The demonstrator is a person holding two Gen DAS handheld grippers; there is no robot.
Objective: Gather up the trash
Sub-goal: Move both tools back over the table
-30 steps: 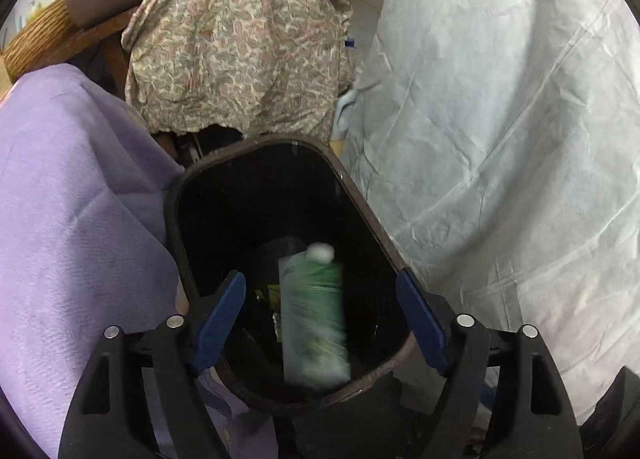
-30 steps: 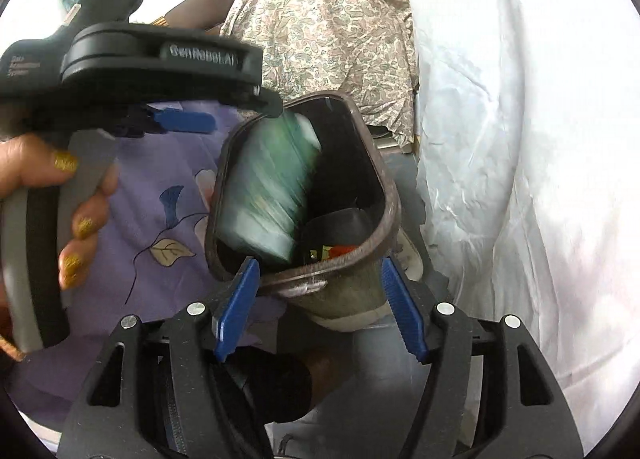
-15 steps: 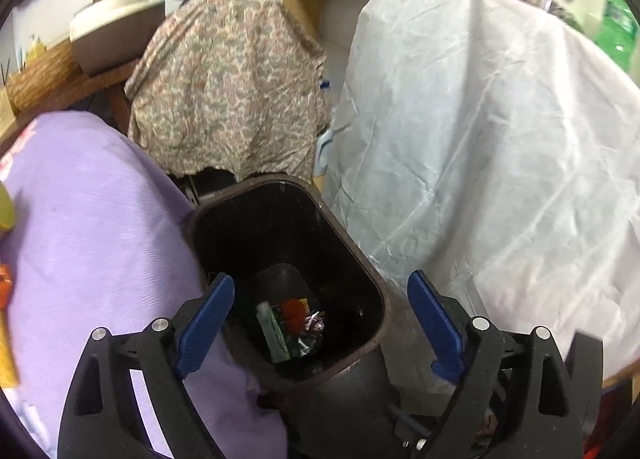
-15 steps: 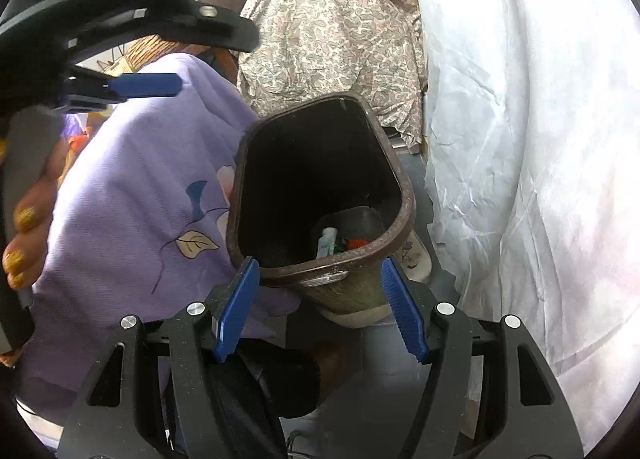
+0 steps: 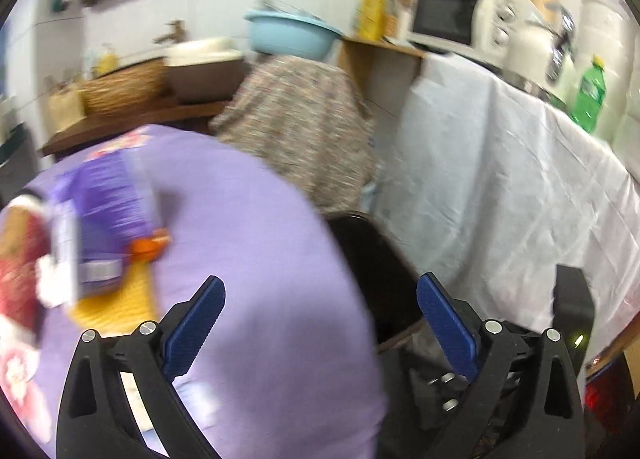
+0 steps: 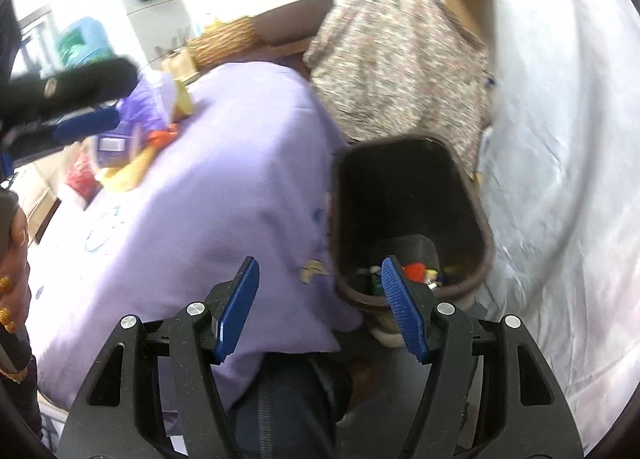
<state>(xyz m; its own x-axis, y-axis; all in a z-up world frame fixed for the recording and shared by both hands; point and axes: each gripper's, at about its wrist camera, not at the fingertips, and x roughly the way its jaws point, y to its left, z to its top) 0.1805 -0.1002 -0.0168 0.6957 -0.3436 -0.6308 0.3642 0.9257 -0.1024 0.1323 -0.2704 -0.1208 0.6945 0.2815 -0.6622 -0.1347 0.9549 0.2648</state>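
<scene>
Some trash (image 6: 416, 273) already lay in brown bin (image 6: 472, 219) — more packets (image 5: 100, 227) waited on purple-covered worktop (image 5: 256, 259). Left hand-held gripper (image 5: 318, 323) empty, jaws just opened wide; right hand-held gripper (image 6: 320, 307) parted, empty.

Left gripper (image 5: 318, 323): seen from its own wrist camera, two black arms rise from 7 and 5 o'clock, each ending in a blue ribbed pad. The jaws have just been opening and stand wide, with nothing between them. In the right wrist view the same tool enters from 9 o'clock, held by the left hand (image 6: 12, 255) at the frame edge, nails painted gold. Right gripper (image 6: 320, 309): jaws partly apart, pads parallel, nothing clamped, pointing obliquely downward toward 12 o'clock.
</scene>
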